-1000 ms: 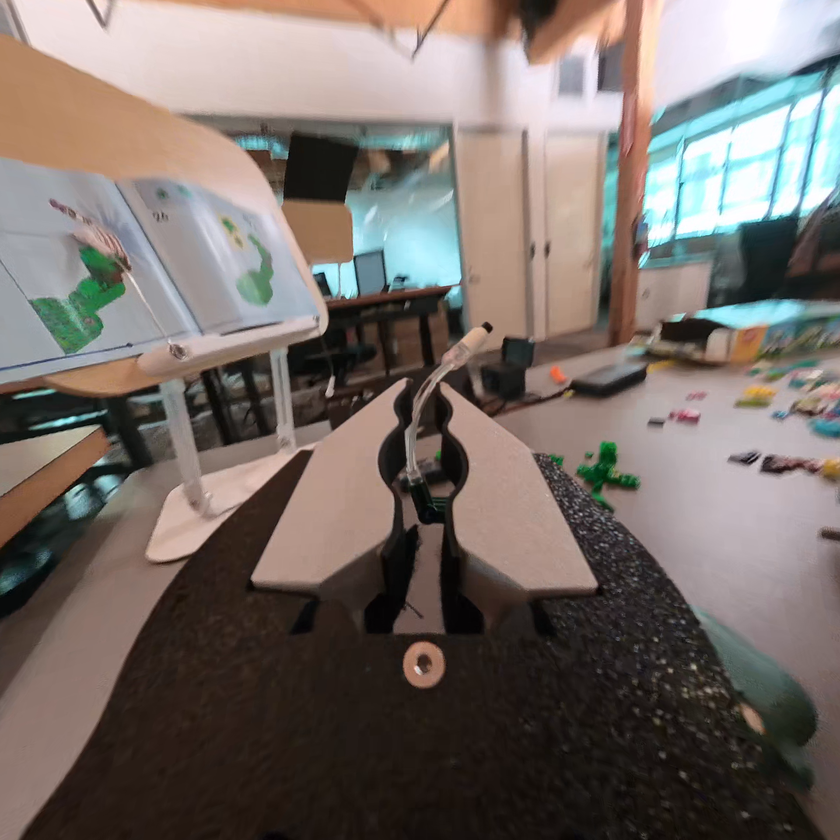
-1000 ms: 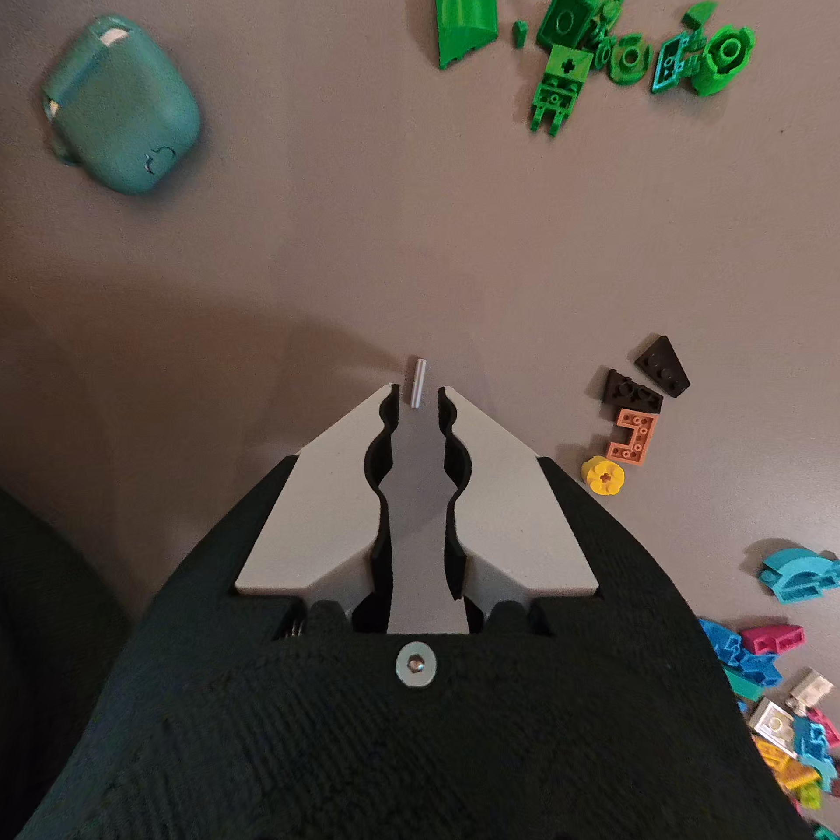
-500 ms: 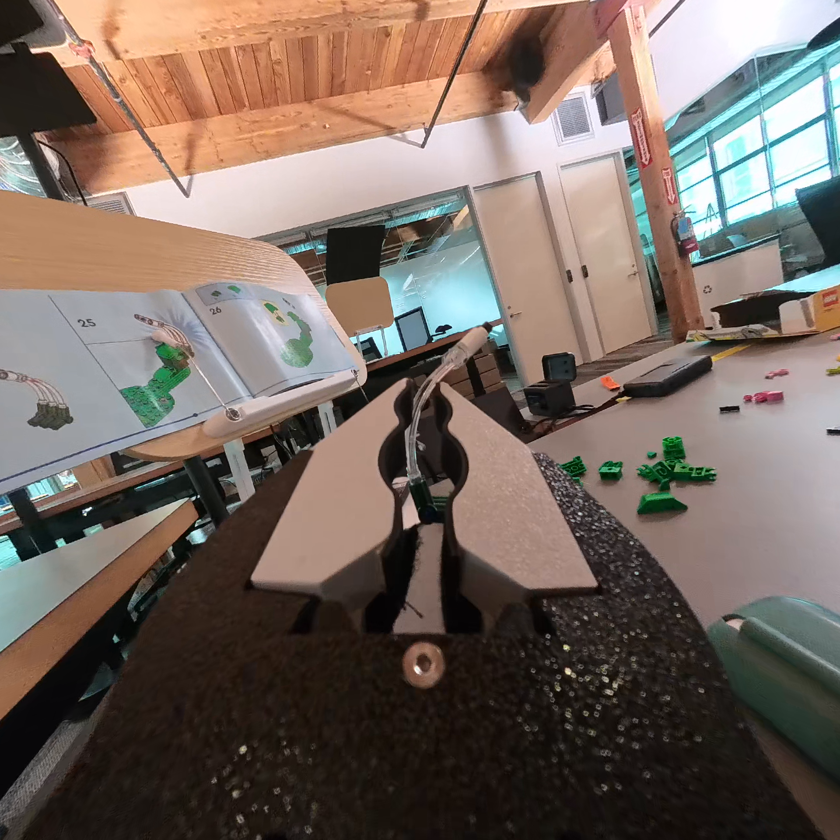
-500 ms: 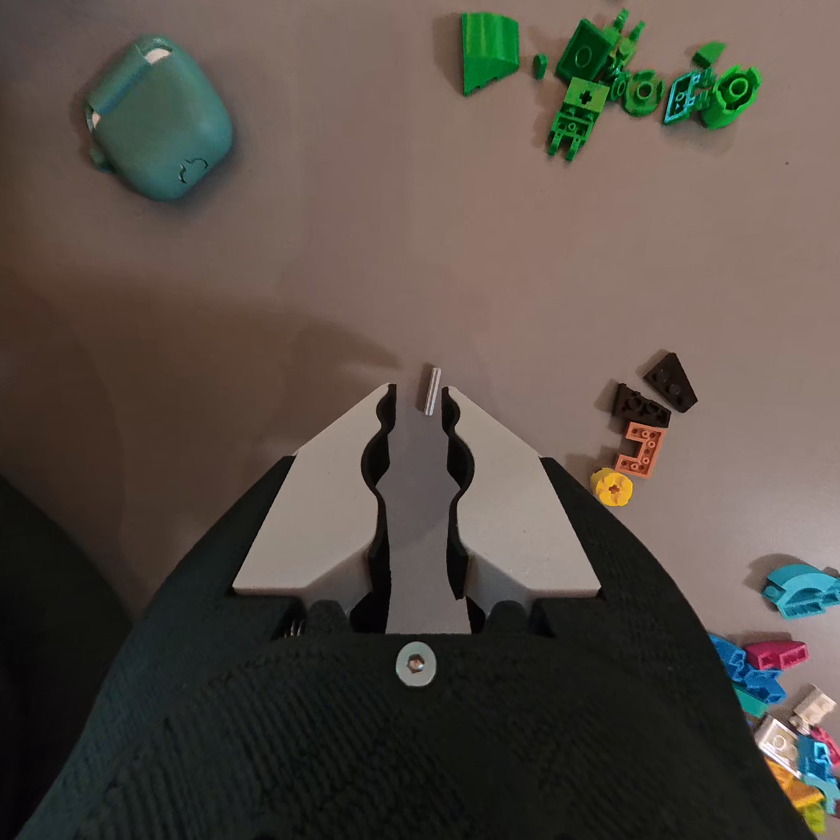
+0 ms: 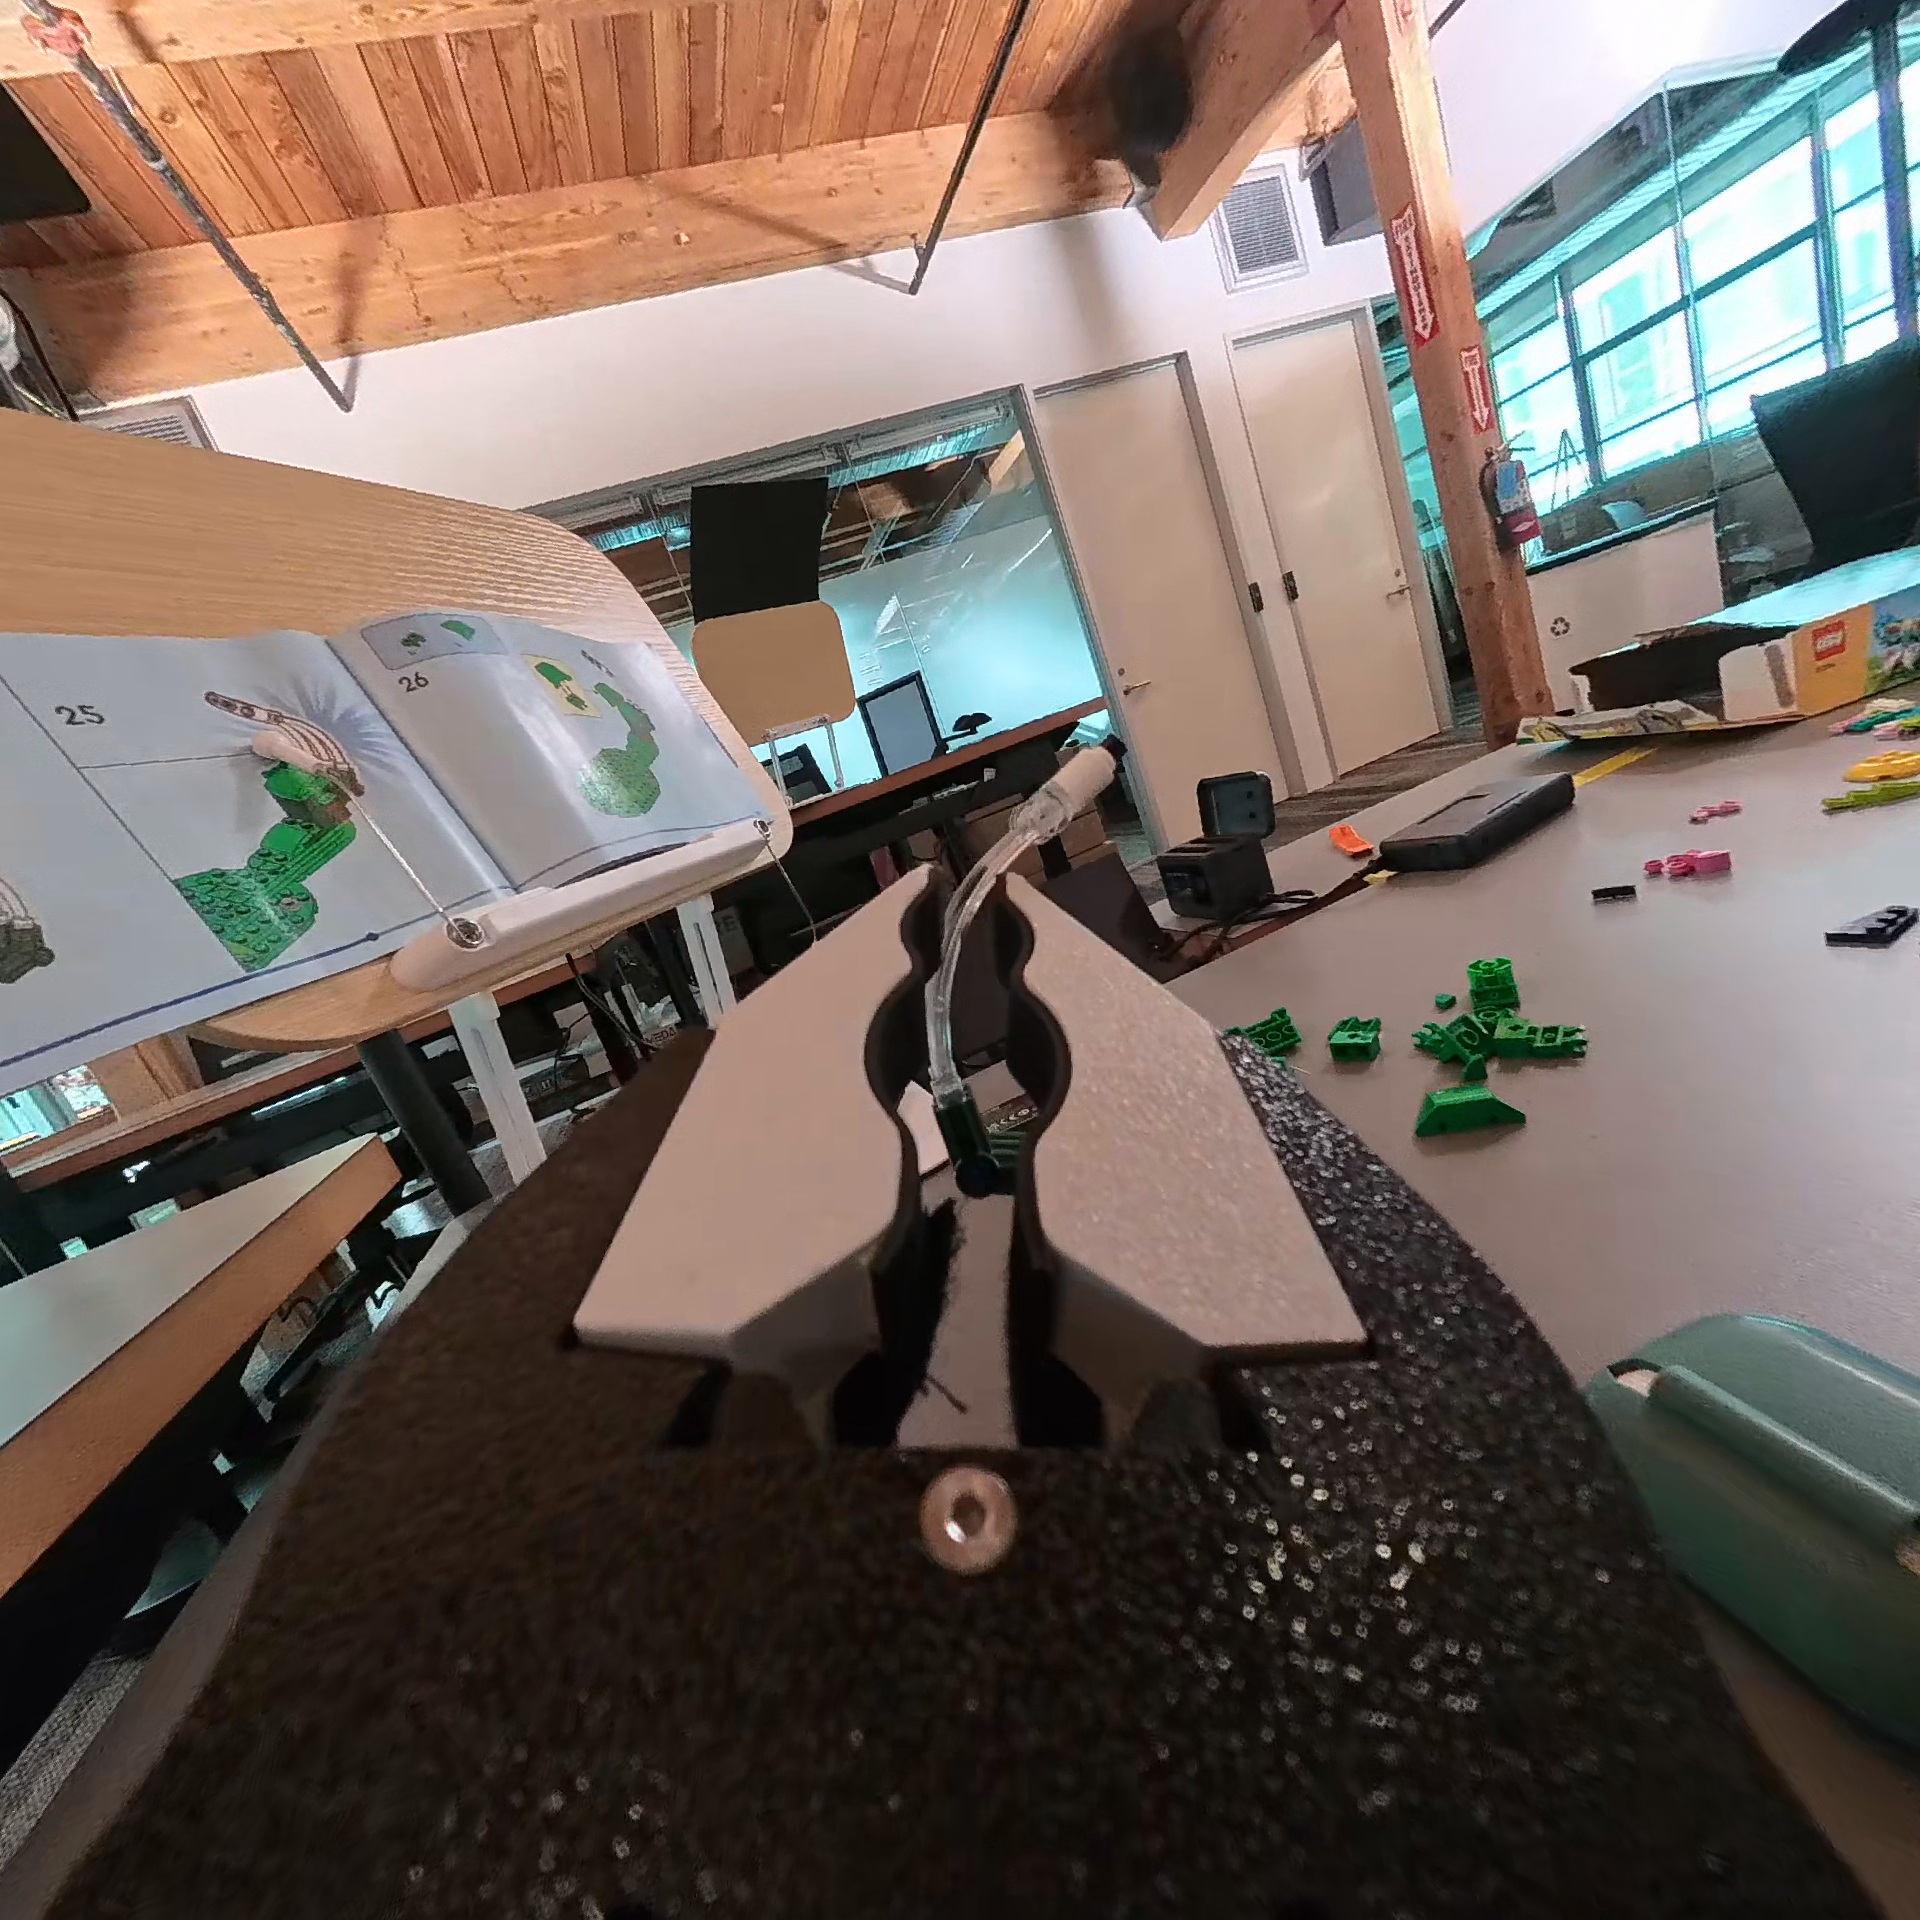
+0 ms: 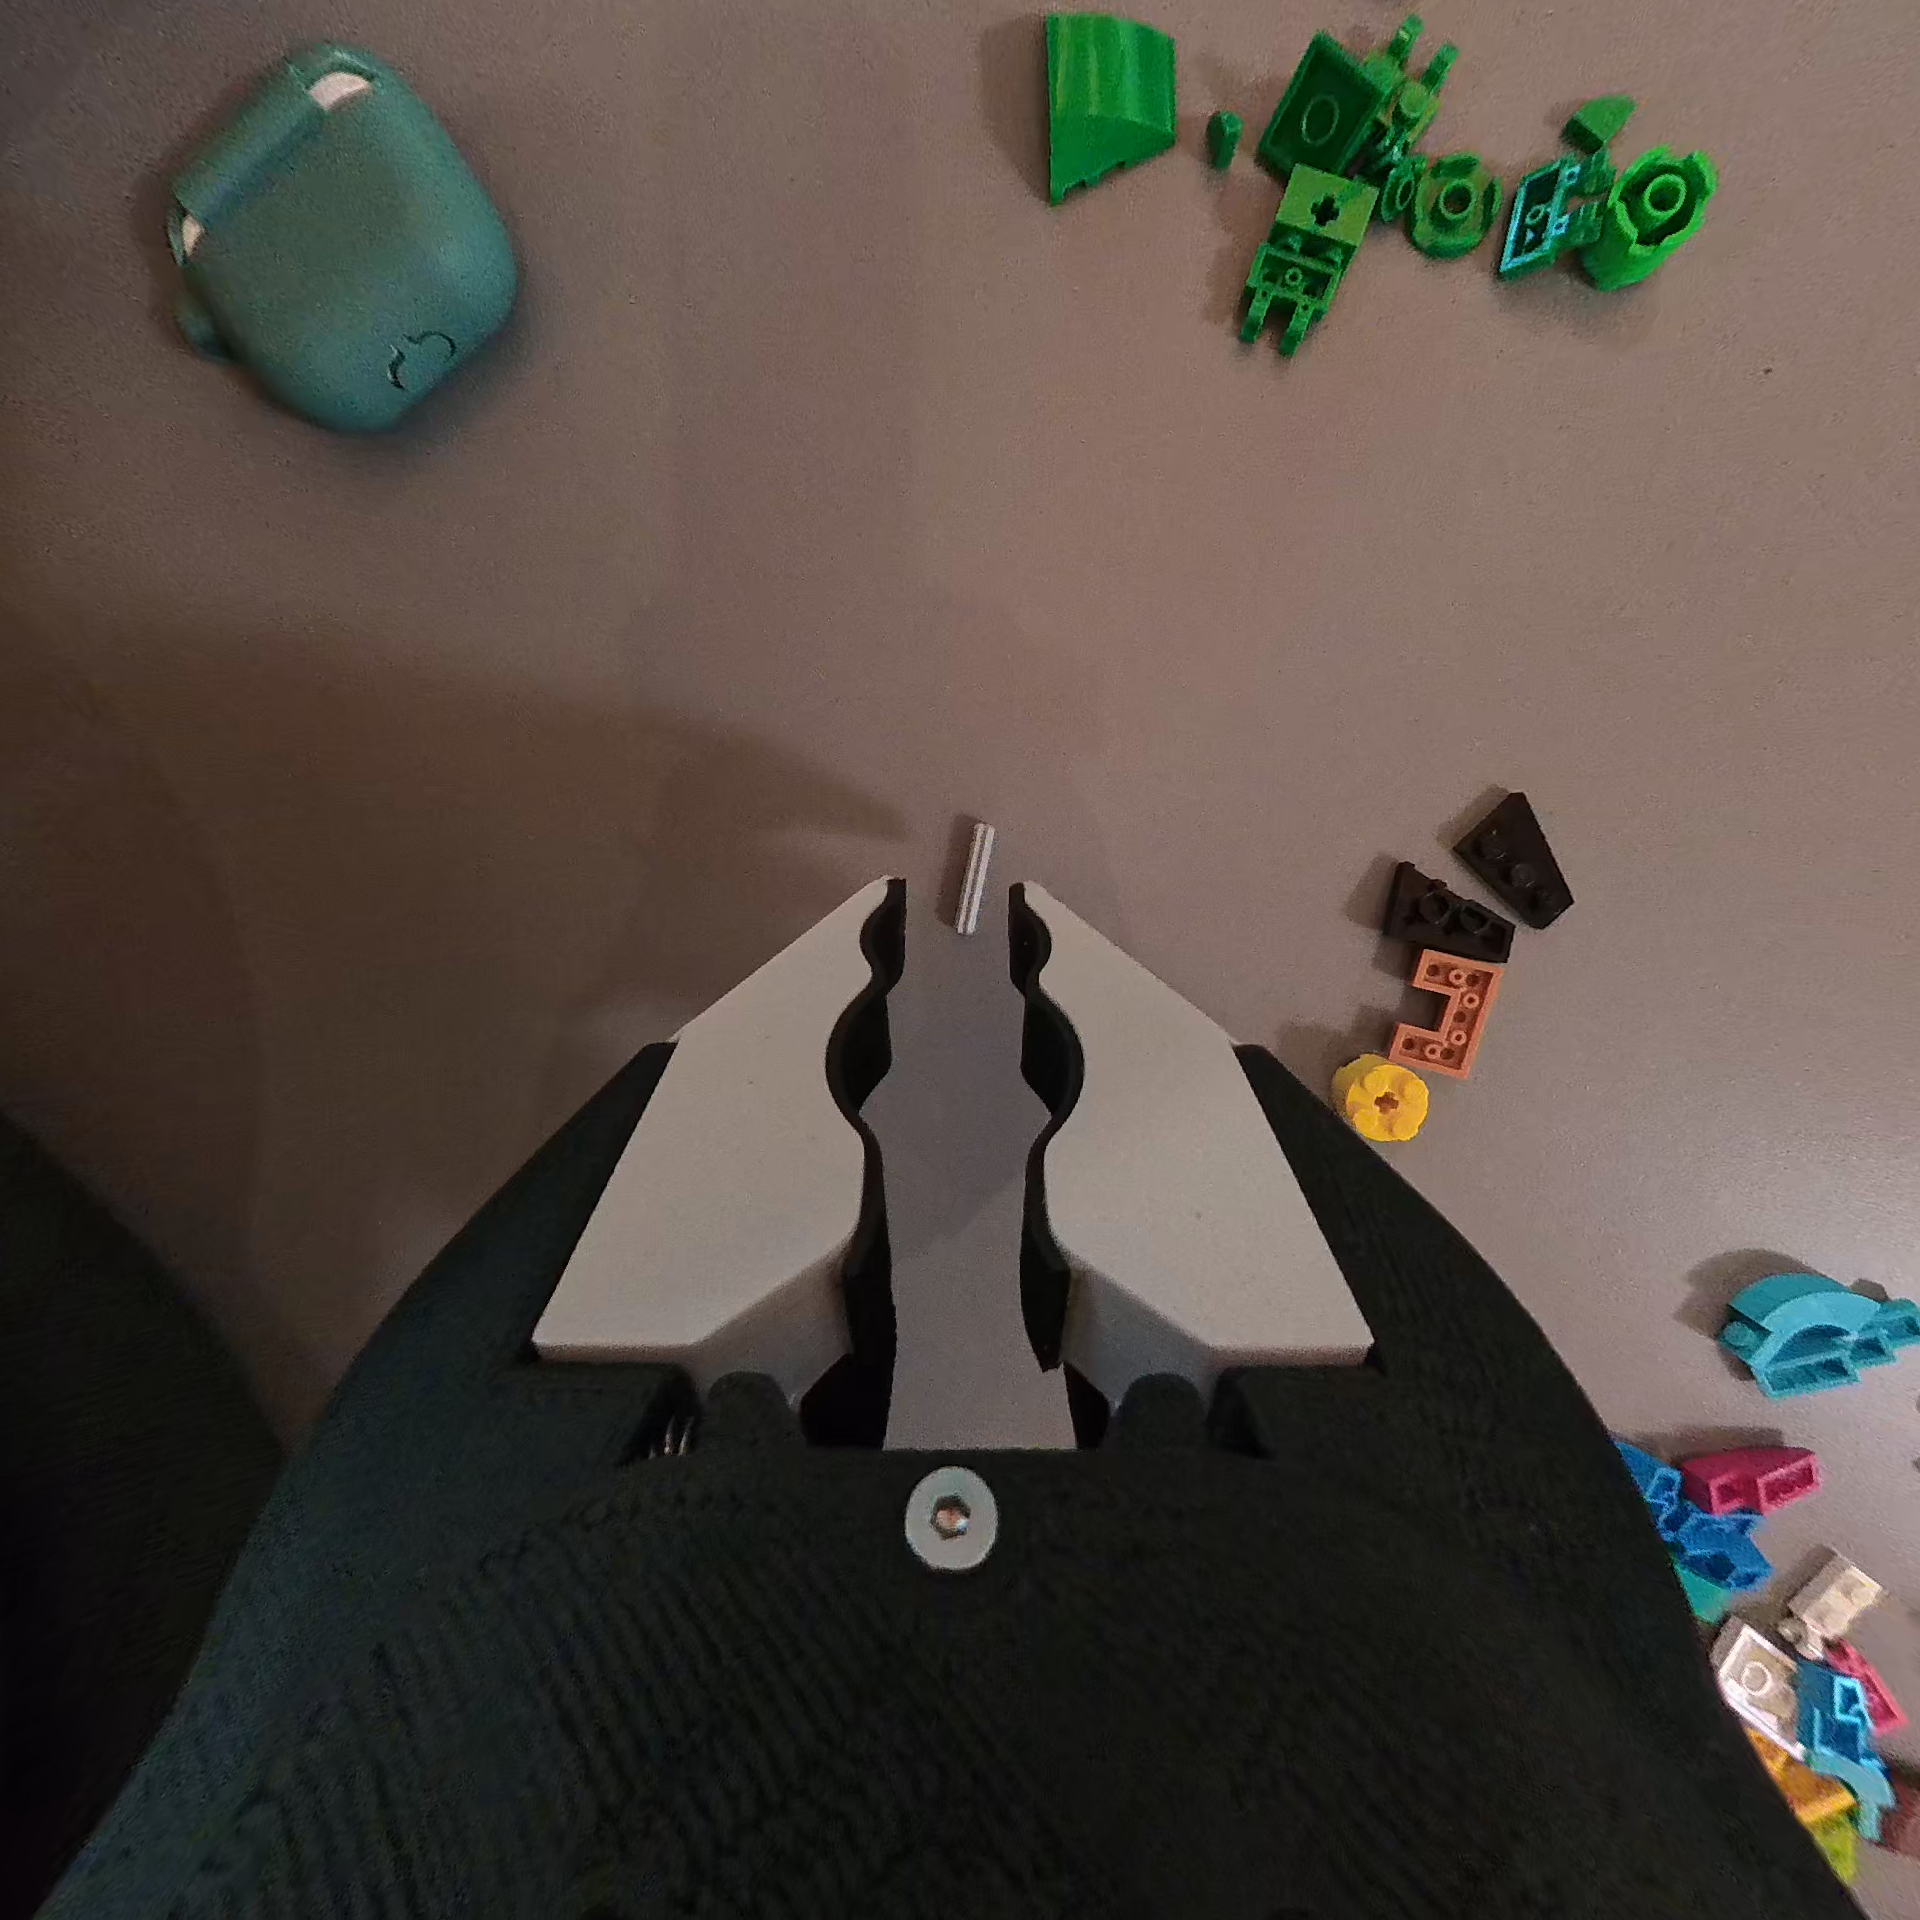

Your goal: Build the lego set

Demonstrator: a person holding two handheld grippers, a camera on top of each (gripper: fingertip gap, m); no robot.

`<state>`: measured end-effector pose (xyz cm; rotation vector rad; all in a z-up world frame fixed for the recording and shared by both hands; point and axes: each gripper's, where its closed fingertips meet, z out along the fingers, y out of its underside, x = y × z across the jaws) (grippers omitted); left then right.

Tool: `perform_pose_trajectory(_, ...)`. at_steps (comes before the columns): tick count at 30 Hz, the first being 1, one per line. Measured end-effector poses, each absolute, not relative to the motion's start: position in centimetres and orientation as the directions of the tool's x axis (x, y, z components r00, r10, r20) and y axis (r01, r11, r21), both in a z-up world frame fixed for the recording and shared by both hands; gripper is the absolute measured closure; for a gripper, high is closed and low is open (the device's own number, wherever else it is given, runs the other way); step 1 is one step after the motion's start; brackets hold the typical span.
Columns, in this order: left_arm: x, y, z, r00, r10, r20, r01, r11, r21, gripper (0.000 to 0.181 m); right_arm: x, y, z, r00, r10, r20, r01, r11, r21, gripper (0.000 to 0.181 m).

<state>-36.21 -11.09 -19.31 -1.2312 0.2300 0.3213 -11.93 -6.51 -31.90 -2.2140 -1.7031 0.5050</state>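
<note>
Right gripper point(image 6: 958, 899), jaws apart, should lower squarely over the small grey pin point(image 6: 974, 876) lying mid-frame on the table point(image 6: 831, 520), while the left gripper point(image 5: 964, 894) stays clamped on the clear tube piece point(image 5: 971, 935).

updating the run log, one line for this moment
left claw shut on clear tube piece | right claw open over grey pin
</note>
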Motion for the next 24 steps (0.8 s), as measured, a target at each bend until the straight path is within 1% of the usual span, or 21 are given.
perform_pose_trajectory(1,-36.2,-11.1,-19.4,0.933,0.114,-0.342,-0.360,0.296,-0.885,0.175,-12.0,-6.5,-31.9,0.233,0.968,-0.089,0.861,-0.248,-0.444,0.162)
perform_pose_trajectory(13,-36.2,-10.9,-19.6,0.938,0.098,-0.332,-0.346,0.289,-0.893,0.175,-12.9,-6.1,-31.5,0.210,0.977,-0.027,0.853,-0.197,-0.484,0.165)
perform_pose_trajectory(15,-36.4,-10.9,-19.6,0.940,0.102,-0.327,-0.342,0.290,-0.894,0.176,-13.2,-5.8,-31.0,0.200,0.980,0.007,0.843,-0.169,-0.511,0.167)
perform_pose_trajectory(19,-36.6,-11.0,-19.6,0.942,0.109,-0.317,-0.335,0.290,-0.896,0.176,-14.1,-4.9,-28.8,0.154,0.976,0.151,0.808,-0.036,-0.589,0.172)
perform_pose_trajectory(22,-36.5,-11.0,-19.6,0.941,0.109,-0.321,-0.339,0.290,-0.895,0.175,-14.4,-4.9,-27.8,0.157,0.980,0.124,0.785,-0.048,-0.617,0.171)
perform_pose_trajectory(24,-36.4,-11.0,-19.6,0.937,0.111,-0.330,-0.348,0.290,-0.891,0.176,-14.0,-5.3,-28.0,0.151,0.988,0.040,0.811,-0.100,-0.576,0.170)
